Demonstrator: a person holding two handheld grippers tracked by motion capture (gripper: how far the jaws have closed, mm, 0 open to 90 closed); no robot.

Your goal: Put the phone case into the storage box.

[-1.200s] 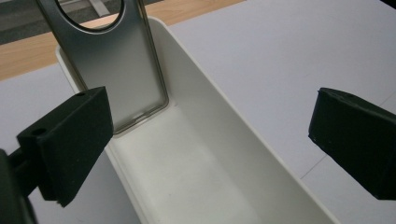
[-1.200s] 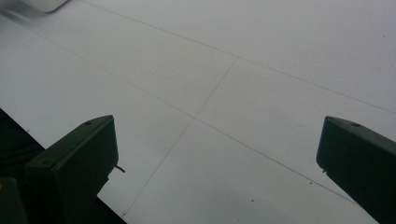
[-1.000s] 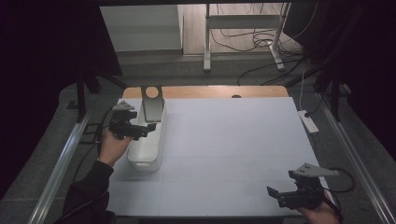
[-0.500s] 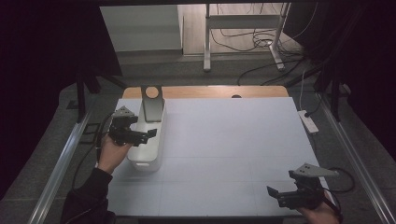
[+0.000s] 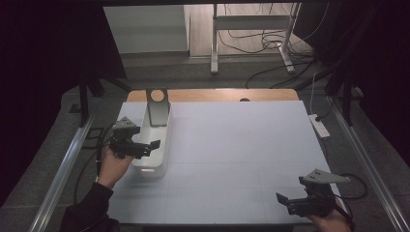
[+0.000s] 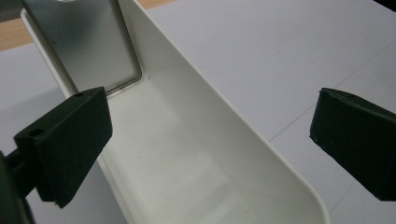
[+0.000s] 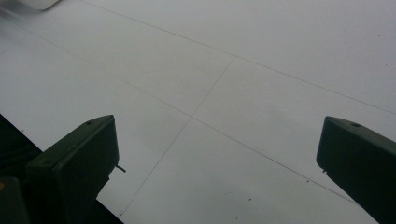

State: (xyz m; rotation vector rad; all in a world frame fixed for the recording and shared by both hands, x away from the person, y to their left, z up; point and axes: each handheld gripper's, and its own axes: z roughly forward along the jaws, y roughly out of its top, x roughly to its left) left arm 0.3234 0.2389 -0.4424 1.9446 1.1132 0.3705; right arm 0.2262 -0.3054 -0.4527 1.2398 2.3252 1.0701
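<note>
In the high view, the left claw point(image 5: 151, 145) hung over the white oblong bin point(image 5: 153, 164) at about nine o'clock on the desk point(image 5: 241, 159), its jaws spread apart and holding nothing. Compared with a second before, the hand point(image 5: 113, 166) had drawn back toward the near edge, from beside the upright metal plate point(image 5: 157, 107) at the bin's far end to a spot over the bin's middle. The bin and plate lay where they had been, so the shift looked like the claw lining up on the bin's wall rather than moving anything. The right claw point(image 5: 290, 203) sat at about five o'clock near the desk's front edge, well apart from the bin, jaws open and empty, unchanged over that second. In the left gripper view, the two black jaws stood wide, one over the bin's inside and the other out over the bare desk point(image 6: 289, 60), so that the bin's long wall point(image 6: 219, 121) ran up between them; neither jaw touched it. The metal plate point(image 6: 88, 42) leaned inside the bin's far end at about eleven o'clock. A grip on that wall seemed the likely step, not yet made. In the right gripper view, the jaws gaped over the plain grey desk point(image 7: 261, 65), with a pale corner of the bin point(image 7: 39, 3) at the top left edge.
</note>
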